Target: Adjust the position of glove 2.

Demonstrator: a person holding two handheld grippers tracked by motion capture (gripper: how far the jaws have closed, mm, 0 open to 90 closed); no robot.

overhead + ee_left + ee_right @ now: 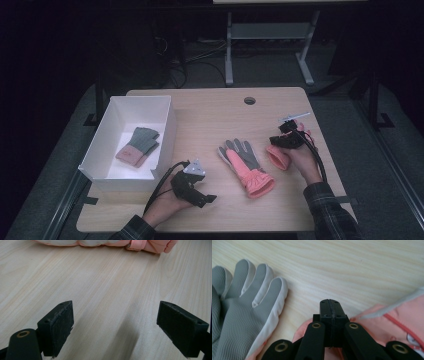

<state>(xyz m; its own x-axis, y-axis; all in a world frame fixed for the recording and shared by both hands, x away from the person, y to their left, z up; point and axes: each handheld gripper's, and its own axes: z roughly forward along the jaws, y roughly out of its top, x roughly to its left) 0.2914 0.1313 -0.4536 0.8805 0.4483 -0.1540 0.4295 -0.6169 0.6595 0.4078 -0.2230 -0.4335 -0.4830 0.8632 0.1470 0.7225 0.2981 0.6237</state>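
A pink glove with a grey palm (245,165) lies flat in the middle of the table; its grey fingers (244,302) spread out to the left of my right gripper. A second pink glove (278,156) is bunched under my right hand, and its fabric (402,322) lies beneath and beside the jaws. My right gripper (280,140) (329,302) is shut, its jaws flush together with no fabric visible at the tips. My left gripper (207,199) (115,325) rests near the table's front edge, open over bare wood, with the pink glove's cuff (150,245) ahead of it.
A white box (165,135) stands at the table's left side with a grey and pink glove (139,145) inside. A round cable hole (249,100) sits near the far edge. A metal stand (270,45) is on the floor beyond the table.
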